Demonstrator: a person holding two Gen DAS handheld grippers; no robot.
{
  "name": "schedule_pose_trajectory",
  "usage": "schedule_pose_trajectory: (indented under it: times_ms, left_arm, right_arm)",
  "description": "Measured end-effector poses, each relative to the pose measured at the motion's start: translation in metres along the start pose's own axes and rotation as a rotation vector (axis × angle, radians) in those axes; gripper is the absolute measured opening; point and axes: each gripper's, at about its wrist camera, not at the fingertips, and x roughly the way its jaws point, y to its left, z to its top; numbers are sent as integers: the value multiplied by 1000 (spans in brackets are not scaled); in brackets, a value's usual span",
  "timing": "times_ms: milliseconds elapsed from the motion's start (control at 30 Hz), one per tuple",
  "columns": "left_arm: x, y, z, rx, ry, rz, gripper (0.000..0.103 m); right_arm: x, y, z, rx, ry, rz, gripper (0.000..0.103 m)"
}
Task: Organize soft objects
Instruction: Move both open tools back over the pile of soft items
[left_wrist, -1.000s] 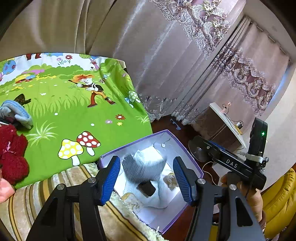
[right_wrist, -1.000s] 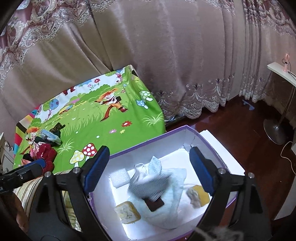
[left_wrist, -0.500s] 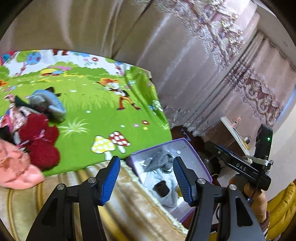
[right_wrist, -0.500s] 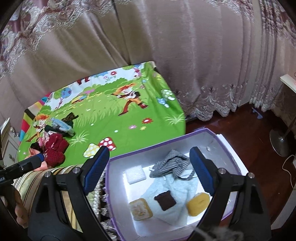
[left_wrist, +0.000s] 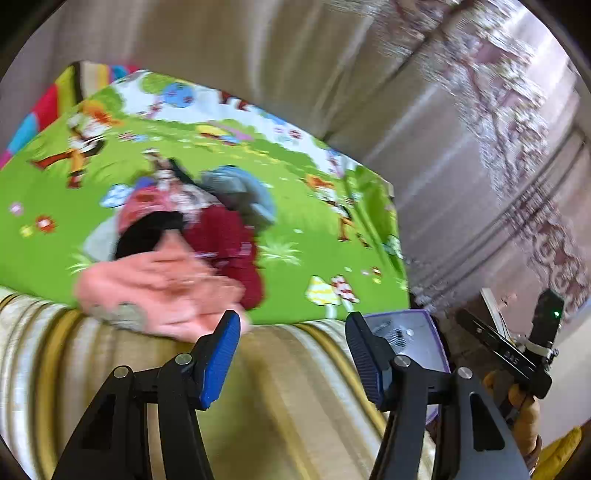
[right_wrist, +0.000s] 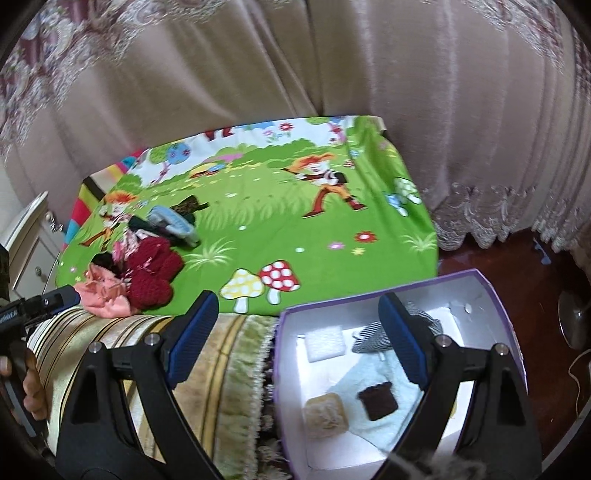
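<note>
A pile of soft things lies on the green cartoon mat (right_wrist: 266, 229): a pink cloth (left_wrist: 159, 280), a dark red knit piece (left_wrist: 229, 240) and a grey-blue piece (left_wrist: 240, 195). The same pile shows in the right wrist view (right_wrist: 147, 266). My left gripper (left_wrist: 291, 354) is open and empty, just in front of the pink cloth. My right gripper (right_wrist: 295, 339) is open and empty above the left wall of the purple box (right_wrist: 495, 295). The box holds a checked cloth (right_wrist: 373, 336), a light blue towel (right_wrist: 373, 376), a brown square (right_wrist: 376, 398), a tan sponge (right_wrist: 325, 413) and a white pad (right_wrist: 325, 343).
A striped beige and gold cover (right_wrist: 110, 339) with a fringe lies in front of the mat. Curtains (right_wrist: 295, 66) hang behind. A white drawer unit (right_wrist: 26, 251) stands at the left. Dark wood floor (right_wrist: 517, 258) and a lamp base (right_wrist: 572, 314) are at the right.
My left gripper has swung left from over the box to the pile of soft things. My right gripper has drifted left and back. The checked cloth now lies in the box.
</note>
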Motion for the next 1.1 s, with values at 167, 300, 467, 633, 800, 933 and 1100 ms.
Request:
schedule_pose_trajectory:
  times_ms: [167, 300, 467, 633, 800, 933, 1100]
  left_arm:
    - [-12, 31, 5, -52, -12, 54, 60]
    - [-16, 50, 9, -85, -11, 97, 61]
    - [-18, 68, 15, -108, -12, 147, 61]
    - [-15, 85, 18, -129, 19, 198, 68]
    - [-5, 99, 22, -164, 67, 223, 75]
    - [9, 106, 26, -177, 120, 234, 75]
    - [30, 115, 32, -192, 198, 201, 76]
  right_arm:
    - [6, 20, 3, -38, 10, 36, 90]
    - [14, 34, 5, -59, 25, 63, 90]
    - [30, 53, 8, -88, 50, 102, 90]
    - [47, 79, 12, -130, 76, 148, 90]
    - [63, 103, 16, -171, 99, 191, 90]
    - [76, 121, 18, -199, 118, 216, 90]
    - [94, 140, 18, -236, 158, 242, 90]
